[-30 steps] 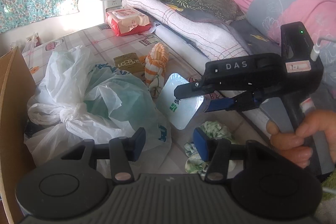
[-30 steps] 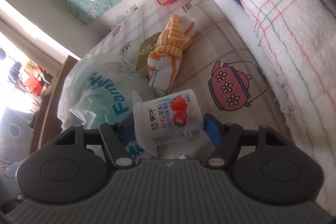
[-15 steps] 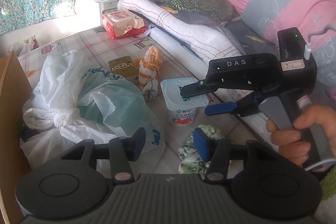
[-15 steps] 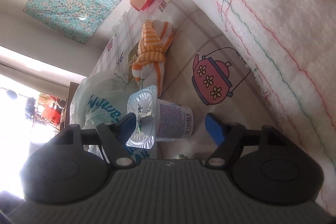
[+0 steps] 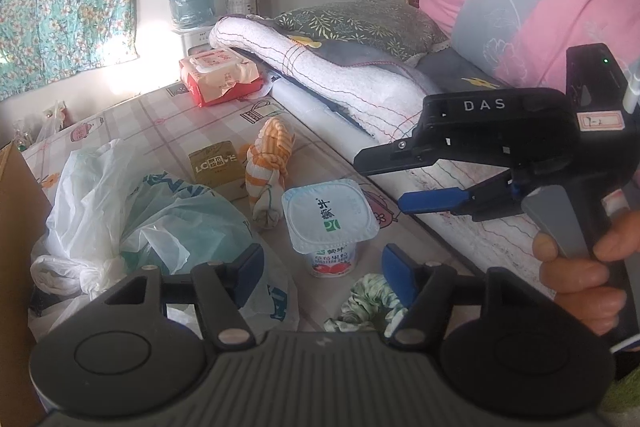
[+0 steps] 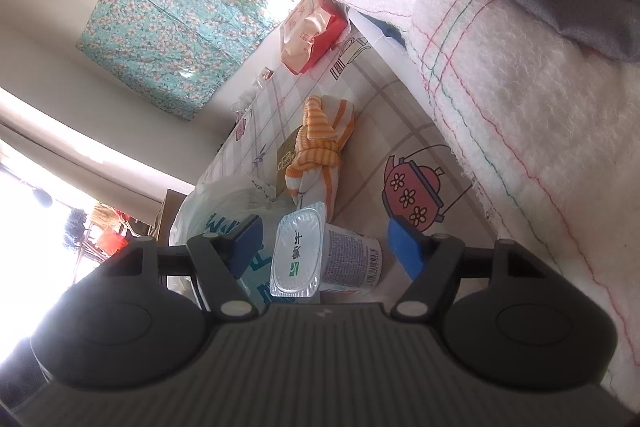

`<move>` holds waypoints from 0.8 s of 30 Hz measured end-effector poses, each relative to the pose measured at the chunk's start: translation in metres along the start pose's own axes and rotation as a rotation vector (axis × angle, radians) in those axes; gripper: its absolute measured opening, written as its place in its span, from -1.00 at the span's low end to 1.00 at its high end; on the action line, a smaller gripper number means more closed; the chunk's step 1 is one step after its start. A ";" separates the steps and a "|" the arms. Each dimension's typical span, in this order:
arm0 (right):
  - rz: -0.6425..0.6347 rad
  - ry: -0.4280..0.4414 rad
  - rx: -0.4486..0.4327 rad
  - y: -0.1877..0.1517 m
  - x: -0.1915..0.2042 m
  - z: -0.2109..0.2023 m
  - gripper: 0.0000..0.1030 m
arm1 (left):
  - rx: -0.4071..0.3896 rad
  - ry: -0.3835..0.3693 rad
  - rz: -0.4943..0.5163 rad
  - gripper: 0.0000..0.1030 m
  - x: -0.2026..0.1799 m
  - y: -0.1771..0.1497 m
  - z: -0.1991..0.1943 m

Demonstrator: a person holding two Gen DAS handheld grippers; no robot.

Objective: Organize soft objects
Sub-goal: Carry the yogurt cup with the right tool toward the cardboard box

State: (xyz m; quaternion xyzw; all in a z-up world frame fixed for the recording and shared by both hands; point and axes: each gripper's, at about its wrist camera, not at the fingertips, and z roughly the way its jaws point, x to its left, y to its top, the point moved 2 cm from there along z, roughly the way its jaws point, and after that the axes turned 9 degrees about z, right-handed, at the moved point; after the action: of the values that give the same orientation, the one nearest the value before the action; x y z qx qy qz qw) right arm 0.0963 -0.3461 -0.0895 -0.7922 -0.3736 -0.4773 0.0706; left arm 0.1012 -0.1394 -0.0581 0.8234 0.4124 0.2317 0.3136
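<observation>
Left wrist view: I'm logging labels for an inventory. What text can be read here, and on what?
"DAS": on the right claw's black body.
Handwritten tag on that body: looks like "7-2", unsure.
Chinese characters with a green logo: on the yogurt cup's lid.
Large letters on the brown box: upside down, unclear.
Blue letters on the plastic bag: crumpled, partial.
Wipes pack: too blurred.

One yogurt cup [image 5: 330, 223], one knotted orange-striped cloth [image 5: 269, 167], one crumpled green cloth [image 5: 370, 303], one brown box [image 5: 216, 165], one wipes pack [image 5: 220, 75], two plastic bags [image 5: 140, 219], two tools [image 5: 320, 269].
</observation>
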 end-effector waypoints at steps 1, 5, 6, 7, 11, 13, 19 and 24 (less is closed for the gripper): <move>0.001 0.003 0.003 0.001 0.000 0.001 0.29 | 0.000 0.001 -0.002 0.30 0.000 0.001 0.003; -0.001 0.009 0.022 0.001 0.002 0.007 0.13 | 0.012 0.005 0.000 0.28 0.000 0.004 0.017; 0.000 0.009 0.030 -0.001 0.003 0.010 0.09 | 0.018 0.004 0.001 0.28 0.000 0.005 0.020; 0.001 0.013 0.038 -0.002 0.003 0.013 0.06 | 0.023 0.001 0.004 0.28 0.000 0.005 0.024; 0.019 0.014 0.061 -0.005 0.003 0.023 -0.07 | 0.046 -0.011 0.020 0.29 -0.001 0.006 0.040; 0.035 0.018 0.072 -0.005 0.001 0.028 -0.12 | 0.053 -0.012 0.024 0.28 -0.003 0.007 0.046; 0.049 0.026 0.081 -0.005 0.001 0.035 -0.19 | 0.044 -0.001 0.019 0.24 -0.003 0.010 0.057; 0.029 0.033 0.068 -0.005 0.006 0.032 -0.25 | 0.022 -0.002 0.004 0.23 -0.002 0.011 0.055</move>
State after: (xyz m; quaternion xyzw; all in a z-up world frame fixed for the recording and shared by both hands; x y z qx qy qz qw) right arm 0.1172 -0.3246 -0.1028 -0.7867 -0.3769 -0.4763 0.1103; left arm 0.1416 -0.1640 -0.0887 0.8278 0.4130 0.2270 0.3044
